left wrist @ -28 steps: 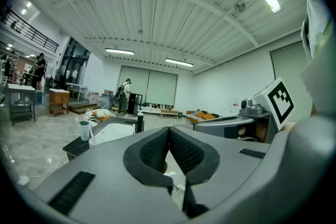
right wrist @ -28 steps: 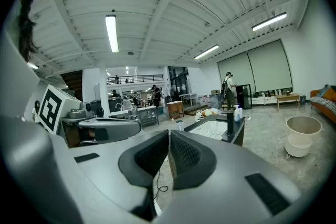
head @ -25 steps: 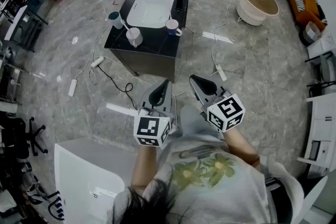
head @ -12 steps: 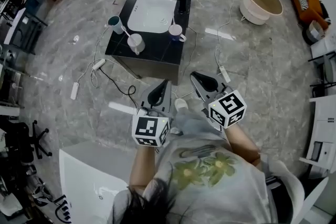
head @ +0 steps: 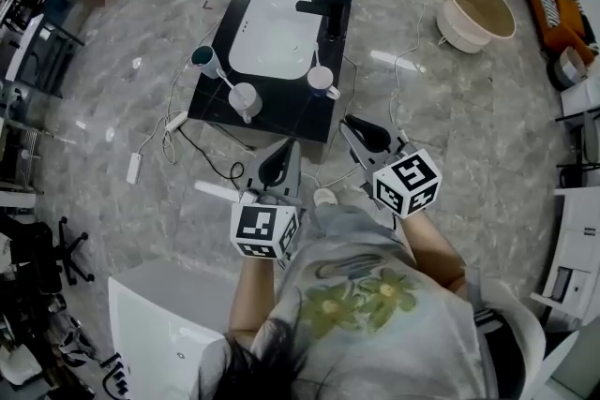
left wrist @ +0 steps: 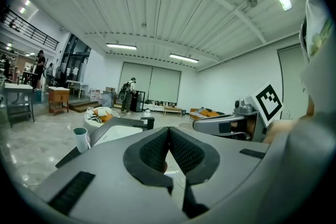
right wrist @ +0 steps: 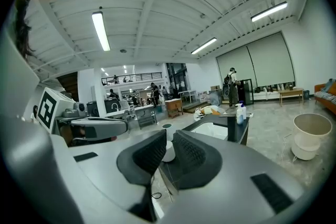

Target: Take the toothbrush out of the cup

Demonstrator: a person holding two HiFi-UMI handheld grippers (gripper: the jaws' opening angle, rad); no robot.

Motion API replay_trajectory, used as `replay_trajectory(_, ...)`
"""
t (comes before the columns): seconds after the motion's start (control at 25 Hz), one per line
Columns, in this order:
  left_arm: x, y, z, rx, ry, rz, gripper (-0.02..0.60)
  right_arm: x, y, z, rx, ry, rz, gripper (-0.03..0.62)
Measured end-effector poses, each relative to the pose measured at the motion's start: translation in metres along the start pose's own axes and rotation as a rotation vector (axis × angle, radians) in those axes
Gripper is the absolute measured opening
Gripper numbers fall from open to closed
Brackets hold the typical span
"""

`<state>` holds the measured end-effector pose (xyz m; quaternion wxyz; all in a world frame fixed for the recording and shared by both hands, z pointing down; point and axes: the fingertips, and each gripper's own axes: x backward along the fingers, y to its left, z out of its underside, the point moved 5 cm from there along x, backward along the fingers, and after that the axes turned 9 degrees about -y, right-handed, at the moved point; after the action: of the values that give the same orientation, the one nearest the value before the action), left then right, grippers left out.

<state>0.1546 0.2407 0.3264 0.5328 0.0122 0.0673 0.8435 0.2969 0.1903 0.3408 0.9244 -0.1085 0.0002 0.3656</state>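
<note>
Since a second ago both grippers have come nearer to the black surface (head: pixel 281 108), which lies at 12 o'clock from them. The right gripper (head: pixel 352 125) now has its tips at the near corner of the surface. Its jaws stand only a narrow slit apart and hold nothing. The left gripper (head: pixel 286 156), at 8 o'clock from the right one, has its jaws pressed together and is also empty.

On the surface, a white mug (head: pixel 322 78) stands nearest to the right gripper, at 11 o'clock from it. A white cup (head: pixel 246 96) stands near the front edge, and a teal cup (head: pixel 204 61) is at 10 o'clock from that one. A thin white stick, apparently the toothbrush (head: pixel 221 76), leans out of the teal cup toward the white cup. The white basin (head: pixel 272 33) lies behind them.
</note>
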Motion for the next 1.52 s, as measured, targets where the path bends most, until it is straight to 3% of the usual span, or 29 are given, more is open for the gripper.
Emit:
replay_trajectory(0.48, -0.063, 0.04, 0.014, 0.052, 0.014, -0.079, 0.018, -0.071, -0.064, 0.003, -0.029, 0.043, -0.038, 0.08)
replay_trajectory(0.84, -0.09, 0.08, 0.031, 0.095, 0.059, -0.095, 0.018, -0.119, -0.097, 0.028, -0.062, 0.114, -0.001, 0.12)
replay_trajectory(1.52, -0.161, 0.177, 0.055, 0.177, 0.17, 0.014, 0.018, -0.223, -0.15, 0.075, -0.09, 0.25, 0.119, 0.12)
